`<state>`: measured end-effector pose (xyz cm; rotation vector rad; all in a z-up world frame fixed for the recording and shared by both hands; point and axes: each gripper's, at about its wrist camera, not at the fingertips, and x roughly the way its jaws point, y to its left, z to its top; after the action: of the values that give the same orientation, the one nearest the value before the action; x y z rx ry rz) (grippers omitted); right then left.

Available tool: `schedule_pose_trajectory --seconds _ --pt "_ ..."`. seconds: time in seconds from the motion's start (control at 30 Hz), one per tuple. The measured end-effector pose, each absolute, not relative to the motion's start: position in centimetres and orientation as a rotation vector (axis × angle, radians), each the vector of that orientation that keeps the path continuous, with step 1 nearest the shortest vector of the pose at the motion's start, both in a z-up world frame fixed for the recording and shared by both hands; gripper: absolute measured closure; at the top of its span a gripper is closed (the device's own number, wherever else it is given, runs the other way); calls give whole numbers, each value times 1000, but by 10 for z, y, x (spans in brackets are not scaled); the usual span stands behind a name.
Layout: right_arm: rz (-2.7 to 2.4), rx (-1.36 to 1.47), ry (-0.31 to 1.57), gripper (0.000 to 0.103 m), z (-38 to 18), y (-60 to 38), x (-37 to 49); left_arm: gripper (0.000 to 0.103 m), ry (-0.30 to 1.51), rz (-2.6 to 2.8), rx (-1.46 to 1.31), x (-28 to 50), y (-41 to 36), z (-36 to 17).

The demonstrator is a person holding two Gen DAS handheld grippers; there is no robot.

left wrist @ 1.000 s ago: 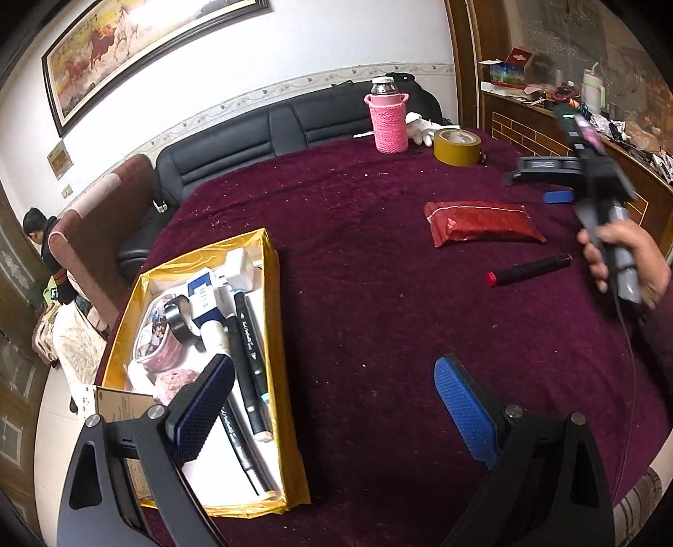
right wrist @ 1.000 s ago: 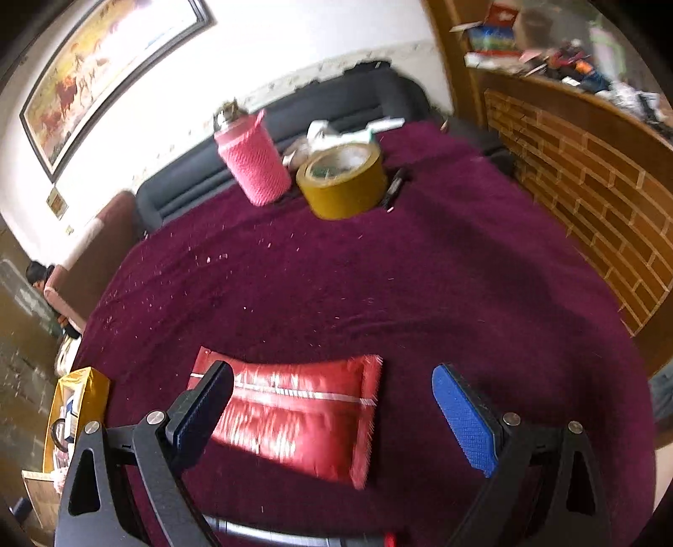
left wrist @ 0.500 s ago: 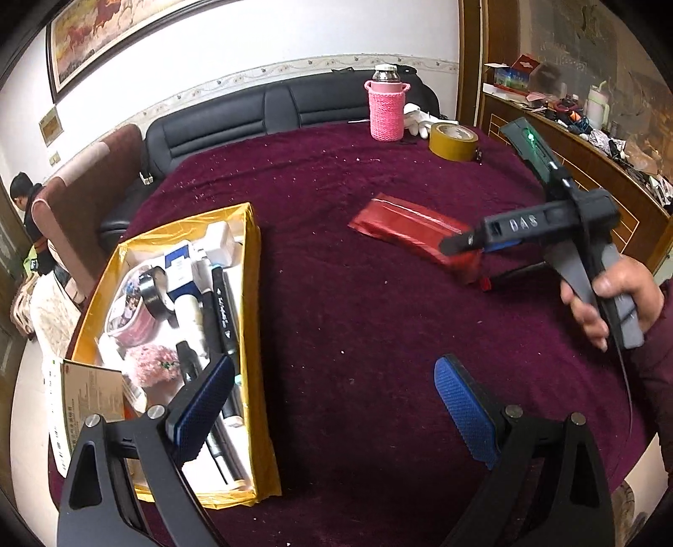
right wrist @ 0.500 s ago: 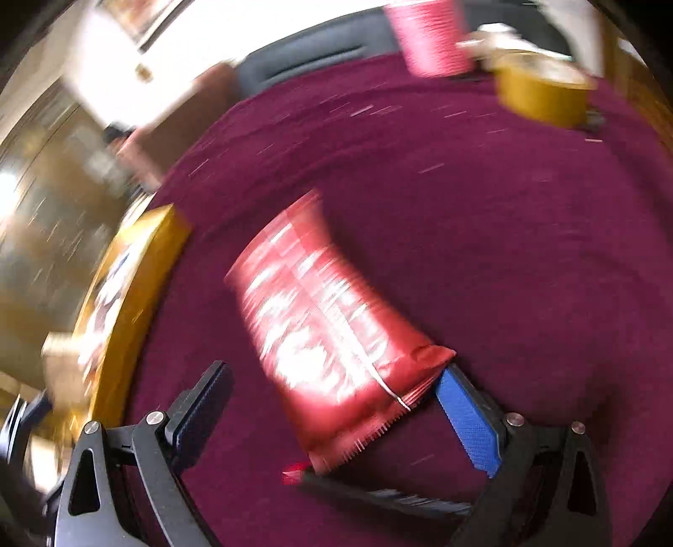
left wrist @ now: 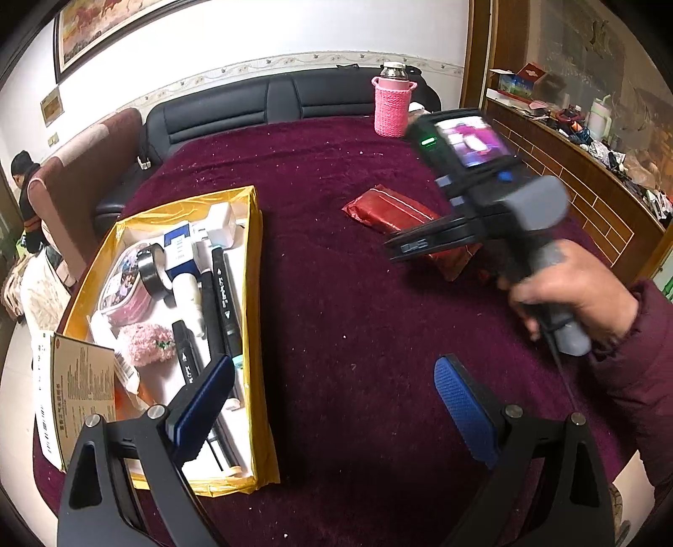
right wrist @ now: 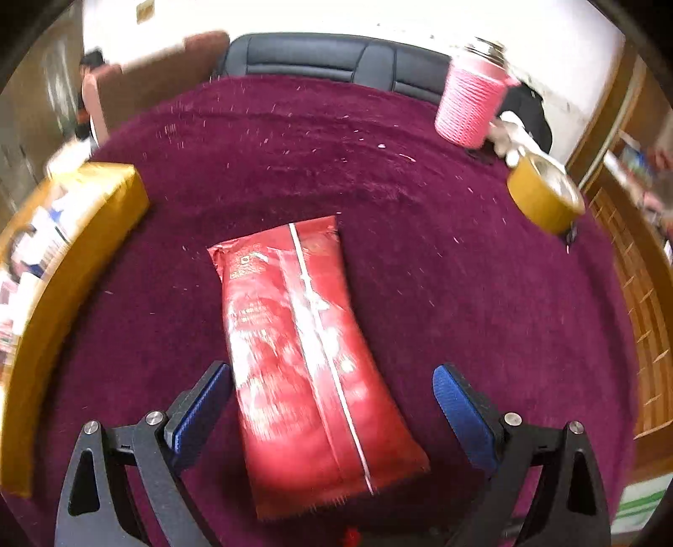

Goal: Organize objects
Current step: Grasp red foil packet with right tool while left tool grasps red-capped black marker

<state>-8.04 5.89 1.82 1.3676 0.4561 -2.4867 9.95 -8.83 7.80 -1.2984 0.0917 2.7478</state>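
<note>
A home living room: beyond the left gripper [left wrist: 332, 404] a black leather sofa [left wrist: 260, 105] lines the far wall under a framed painting [left wrist: 105, 25], a velvet-covered table [left wrist: 336, 294] lies ahead, and a cluttered wooden counter [left wrist: 589, 168] runs to its right.

Red packet [right wrist: 311, 357]: formerly lying crosswise ahead of the right tongs [right wrist: 332, 404]; now lengthwise between their spread pads, near end under them, far end pointing to the sofa.
Right tongs: moved from the far right of the table nearer and leftward, over the packet; screen now facing the left camera.
Yellow box [right wrist: 75, 235]: now larger at left of right view.
</note>
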Motion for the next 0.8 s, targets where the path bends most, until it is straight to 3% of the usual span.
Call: schedule_pose_trajectory --seconds 0.03,0.1,0.13,0.17,0.33,0.47,0.8 --pt "-2501 1366 539 5 12 46 -85 7 91 2747 -1299 100 -89 78" --pt "-2510 1354 535 7 13 45 -88 7 87 2747 -1298 101 -92 77" --pt "-2500 1372 508 16 13 45 -91 7 84 2745 -1298 101 -93 77" --pt "-2445 1408 372 31 15 51 -94 7 80 2745 -1298 101 -94 77" --pt "-2435 1418 380 43 18 54 -87 7 44 2713 -1296 98 -95 76" --pt "-2433 1400 280 49 27 67 -74 7 67 2687 -1279 94 -89 78" --pt "-2468 1247 -226 49 70 178 -11 7 212 2571 -1186 66 -41 76"
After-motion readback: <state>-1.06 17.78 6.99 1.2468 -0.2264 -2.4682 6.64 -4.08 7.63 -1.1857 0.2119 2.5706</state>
